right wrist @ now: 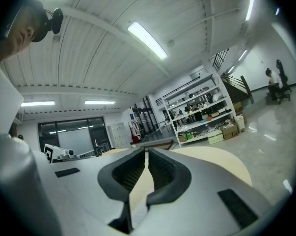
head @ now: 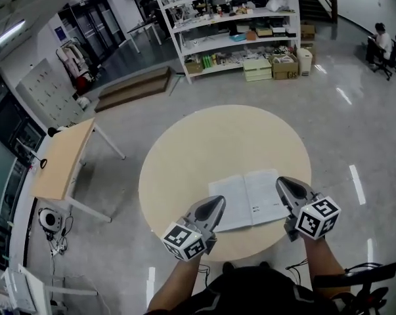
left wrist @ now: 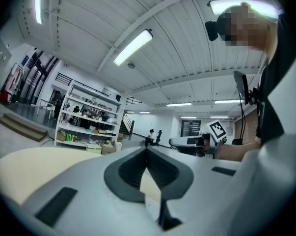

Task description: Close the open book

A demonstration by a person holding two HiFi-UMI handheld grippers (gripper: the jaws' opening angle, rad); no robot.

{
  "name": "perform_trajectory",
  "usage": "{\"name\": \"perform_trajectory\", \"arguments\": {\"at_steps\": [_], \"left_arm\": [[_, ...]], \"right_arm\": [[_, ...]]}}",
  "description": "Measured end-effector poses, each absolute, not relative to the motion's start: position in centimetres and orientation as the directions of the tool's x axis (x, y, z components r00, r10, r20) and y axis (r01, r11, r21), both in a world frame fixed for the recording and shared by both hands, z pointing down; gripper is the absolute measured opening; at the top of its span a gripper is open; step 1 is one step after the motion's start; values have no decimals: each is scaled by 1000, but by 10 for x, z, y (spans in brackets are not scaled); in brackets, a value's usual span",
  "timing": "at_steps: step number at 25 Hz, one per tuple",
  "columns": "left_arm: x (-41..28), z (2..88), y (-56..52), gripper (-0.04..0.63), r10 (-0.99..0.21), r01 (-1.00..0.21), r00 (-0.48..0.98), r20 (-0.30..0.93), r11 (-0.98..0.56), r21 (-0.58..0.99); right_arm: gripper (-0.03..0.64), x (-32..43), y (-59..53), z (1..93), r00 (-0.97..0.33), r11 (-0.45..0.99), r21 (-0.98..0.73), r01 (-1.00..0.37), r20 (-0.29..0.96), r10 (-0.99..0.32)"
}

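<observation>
Nearest, at the bottom edge, two forearms [head: 175,284] reaching up to a pair of grey plastic tools, each with a black-and-white marker cube

On the left, the left gripper [head: 217,203], pointed level over the near-left corner of the book, fingers pressed together at the tips with nothing between them

On the right, the right gripper [head: 284,185], just over the right edge of the same book, fingers likewise closed tip to tip and empty. Contact with the paper not clear from any view

Between the two, the open white-paged book [head: 253,199], flat with both pages up on the near part of the round pale-wood table [head: 217,136], spine roughly near to far

Left of that and well apart, a small rectangular wooden table [head: 63,156] on white legs

Farther off across the glossy grey floor [head: 355,110], low brown wooden steps [head: 135,87] at far left, then a tall white shelving unit [head: 227,25] crowded with small goods, cardboard boxes [head: 284,65] at its foot

At the far right, a seated person [head: 381,42] on a black chair
</observation>
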State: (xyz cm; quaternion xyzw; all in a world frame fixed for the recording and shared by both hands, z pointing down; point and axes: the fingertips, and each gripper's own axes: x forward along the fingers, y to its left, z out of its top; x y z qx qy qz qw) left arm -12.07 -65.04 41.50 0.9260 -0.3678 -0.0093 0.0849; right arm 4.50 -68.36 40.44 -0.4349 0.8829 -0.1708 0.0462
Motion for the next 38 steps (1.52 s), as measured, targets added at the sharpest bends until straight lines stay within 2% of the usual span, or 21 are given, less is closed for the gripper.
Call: {"name": "perform_trajectory", "arguments": {"at_steps": [6,14,24,30,32,34,38], "left_arm": [[-118,470,-651,-3,-652,-665,745,144,-707,239],[-108,561,-645,-3,-605,-661,750,267,-668,342],[-92,650,-628,-3,-522,-661,749,408,-629,409],[-77,681,-617,-3,-455,-632,770,448,-644,432],[-79,687,-614,-3,-450,-635,767,458,-640,434],[-82,692,-614,-3,-450,-642,760,470,-632,433],[-82,697,-614,-3,-437,-636,761,479,-645,424]], "right_arm": [[55,50,-687,472,-581,460,-439,-772,195,-790],[120,69,-678,590,-508,237,-578,-781,366,-779],[158,70,-642,698,-479,14,-659,-752,531,-699],[166,53,-632,727,-515,-105,-756,-647,534,-670],[170,46,-628,736,-526,-151,-782,-605,534,-662],[204,42,-625,742,-535,-193,-806,-560,529,-658],[207,39,-626,749,-537,-226,-820,-526,526,-660]]}}
